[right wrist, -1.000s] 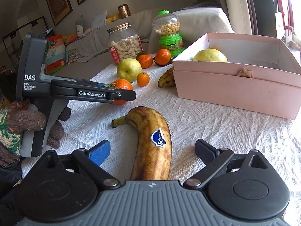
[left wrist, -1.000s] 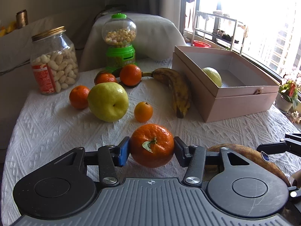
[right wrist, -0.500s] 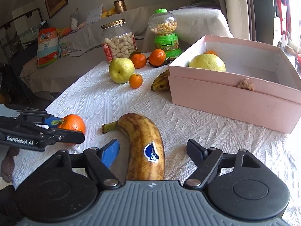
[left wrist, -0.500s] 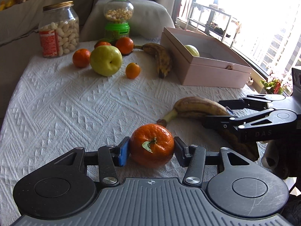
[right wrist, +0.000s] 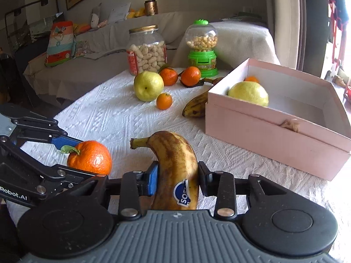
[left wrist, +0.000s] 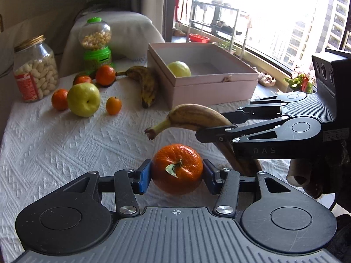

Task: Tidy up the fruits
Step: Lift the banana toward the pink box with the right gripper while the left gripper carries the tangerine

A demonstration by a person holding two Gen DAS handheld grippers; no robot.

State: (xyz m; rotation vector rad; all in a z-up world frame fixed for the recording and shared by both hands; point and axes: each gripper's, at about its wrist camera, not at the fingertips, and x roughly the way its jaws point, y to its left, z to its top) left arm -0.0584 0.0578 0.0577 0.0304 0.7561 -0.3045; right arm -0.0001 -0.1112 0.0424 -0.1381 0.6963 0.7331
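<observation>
A leafed orange (left wrist: 177, 168) hangs a little above the white cloth, with my left gripper (left wrist: 177, 173) shut on it. My right gripper (right wrist: 177, 178) is closing its jaws on a spotted banana (right wrist: 175, 160) with a blue sticker, and both pads press its sides. In the left wrist view the banana (left wrist: 193, 116) sticks out left of the right gripper (left wrist: 210, 128), its stem clear of the cloth. The open pink box (right wrist: 263, 135) sits ahead on the right and holds a yellow-green fruit (right wrist: 249, 92) and a small orange (right wrist: 251, 79).
A green apple (left wrist: 83, 99), several mandarins and a second banana (left wrist: 149, 83) lie at the back left of the table. Behind them stand a peanut jar (left wrist: 35, 68) and a green candy dispenser (left wrist: 95, 41). A window runs along the right.
The right jaws went from wide apart to closed on the banana, which has risen slightly off the cloth. The left gripper moved across the table with the orange, still held.
</observation>
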